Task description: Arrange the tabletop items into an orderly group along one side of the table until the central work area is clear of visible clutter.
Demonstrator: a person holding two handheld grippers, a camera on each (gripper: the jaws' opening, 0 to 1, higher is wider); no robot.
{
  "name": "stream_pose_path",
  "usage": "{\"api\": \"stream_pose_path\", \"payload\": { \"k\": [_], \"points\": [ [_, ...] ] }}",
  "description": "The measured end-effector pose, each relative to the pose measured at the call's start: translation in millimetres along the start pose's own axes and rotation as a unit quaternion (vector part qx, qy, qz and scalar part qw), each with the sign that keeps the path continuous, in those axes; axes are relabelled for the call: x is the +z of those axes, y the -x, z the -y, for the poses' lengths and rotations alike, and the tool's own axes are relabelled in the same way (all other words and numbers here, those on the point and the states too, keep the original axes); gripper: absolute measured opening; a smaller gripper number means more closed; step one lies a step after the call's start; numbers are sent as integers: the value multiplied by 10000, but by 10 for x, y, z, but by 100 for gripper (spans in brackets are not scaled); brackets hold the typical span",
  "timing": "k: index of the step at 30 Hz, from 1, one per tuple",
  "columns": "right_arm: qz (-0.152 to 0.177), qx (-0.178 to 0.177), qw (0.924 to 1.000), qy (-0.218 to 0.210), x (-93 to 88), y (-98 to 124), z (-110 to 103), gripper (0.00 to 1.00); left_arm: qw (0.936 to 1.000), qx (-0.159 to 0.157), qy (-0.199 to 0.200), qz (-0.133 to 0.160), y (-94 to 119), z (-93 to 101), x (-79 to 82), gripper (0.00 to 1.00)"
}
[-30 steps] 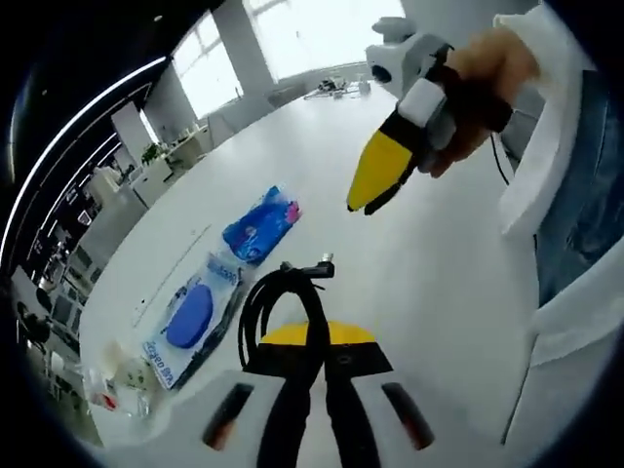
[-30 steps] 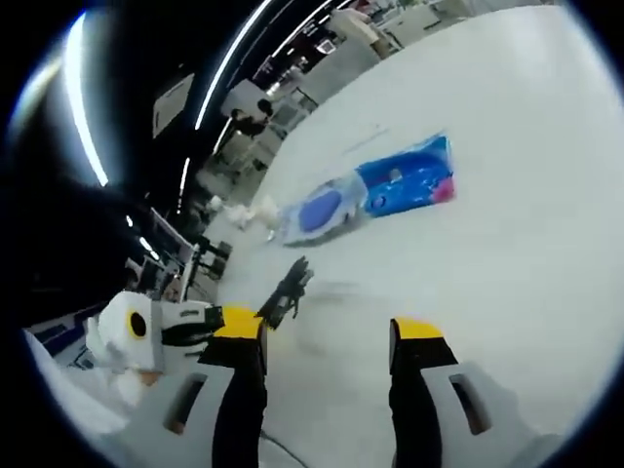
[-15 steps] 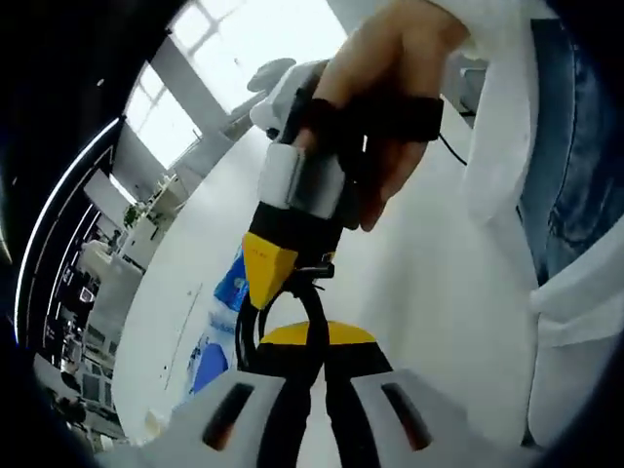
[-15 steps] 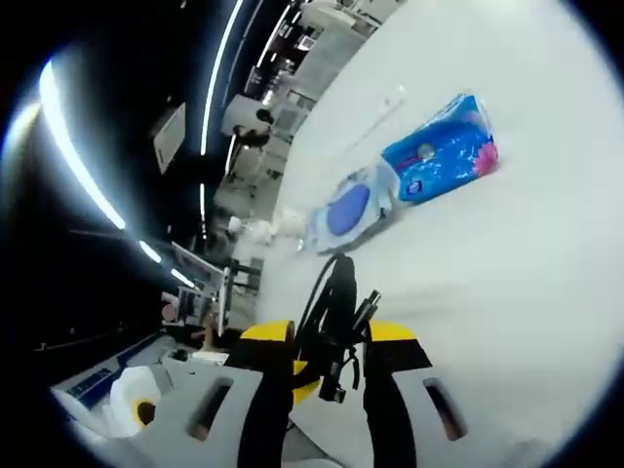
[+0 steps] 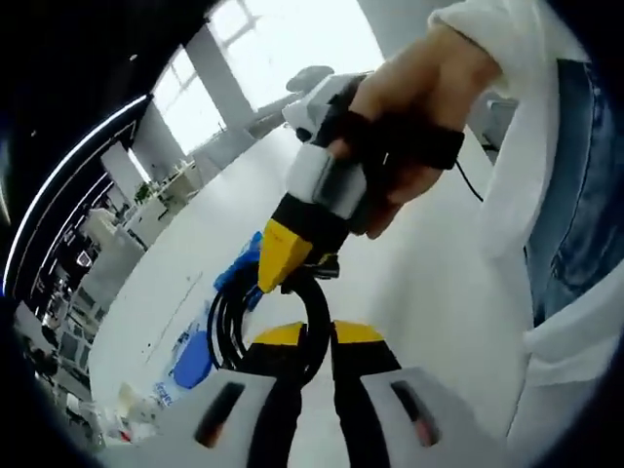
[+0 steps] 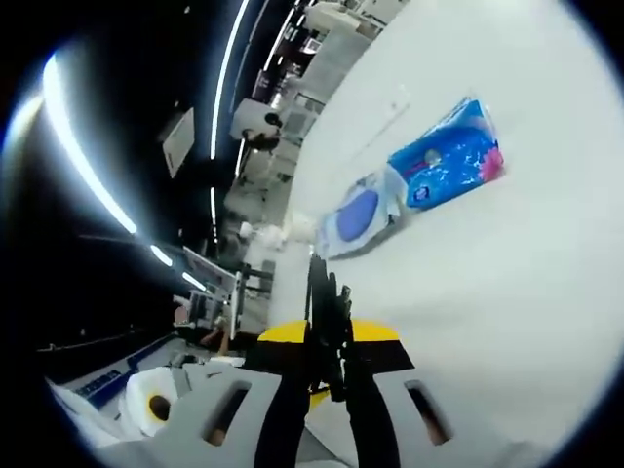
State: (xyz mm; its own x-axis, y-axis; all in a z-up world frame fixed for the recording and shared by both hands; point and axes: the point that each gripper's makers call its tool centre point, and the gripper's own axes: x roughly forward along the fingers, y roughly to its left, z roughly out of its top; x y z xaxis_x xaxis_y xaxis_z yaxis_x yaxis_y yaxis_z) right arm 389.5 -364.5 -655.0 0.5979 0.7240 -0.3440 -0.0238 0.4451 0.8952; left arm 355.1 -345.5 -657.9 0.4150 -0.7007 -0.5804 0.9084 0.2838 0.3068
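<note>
Two claws on one black cable coil (image 5: 255, 310), both lifted off the bench (image 5: 429, 283). My left claw (image 5: 307, 336) is pinched narrow on the coil's near rim, the loop standing up toward 12 o'clock in the left gripper view. My right claw (image 5: 278, 271) comes in from 1 o'clock, yellow tip down on the coil's top, hand (image 5: 409, 146) behind it. In the right gripper view, the right claw (image 6: 327, 341) is squeezed thin on the cable coil (image 6: 327, 317), which stands edge-on, long axis toward 12. Both claws are level on nearness; I judge this a handover, so one must let go before the coil goes anywhere.

Coil looks glossy black, several loose turns, floppy, plug end near the top.

Farther out, at 1 o'clock in the right gripper view, the blue tissue pack (image 6: 447, 156) and blue-and-white flat packet (image 6: 359, 213) lie touching end to end. Beyond them, small pale clutter, too blurred to name.
</note>
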Motion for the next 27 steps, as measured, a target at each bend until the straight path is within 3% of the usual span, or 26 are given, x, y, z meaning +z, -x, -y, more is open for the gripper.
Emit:
{"api": "stream_pose_path", "payload": {
  "k": [2,4,6,8,9,11,16,18,23,27],
  "points": [
    [28,1,10000,87,10,16,5,9,9988,194,386,223,37,-101,33,26],
    [60,35,10000,53,38,36,39,9,9923,373,1029,578,99,-228,64,43],
    [96,58,9999,10,54,51,58,9,9859,596,1372,756,159,-347,43,55],
    [131,49,9999,0,63,75,73,9,9742,780,1914,910,244,-469,-29,65],
    [149,38,9999,-8,76,86,95,9,9670,886,2234,851,290,-533,-129,68],
    [185,12,9998,-18,49,106,70,9,9602,1029,2496,718,372,-603,-299,70],
    [260,-50,9996,-71,89,145,125,10,9552,1381,2537,639,582,-716,-553,74],
    [288,-108,9995,-104,115,155,178,10,9471,1501,2751,686,692,-766,-632,76],
    [385,-182,9988,-230,201,157,320,10,9199,1949,3296,851,947,-930,-857,83],
    [414,-307,9984,-212,224,145,358,10,9123,2139,3433,644,1092,-964,-1051,82]
  ]
}}
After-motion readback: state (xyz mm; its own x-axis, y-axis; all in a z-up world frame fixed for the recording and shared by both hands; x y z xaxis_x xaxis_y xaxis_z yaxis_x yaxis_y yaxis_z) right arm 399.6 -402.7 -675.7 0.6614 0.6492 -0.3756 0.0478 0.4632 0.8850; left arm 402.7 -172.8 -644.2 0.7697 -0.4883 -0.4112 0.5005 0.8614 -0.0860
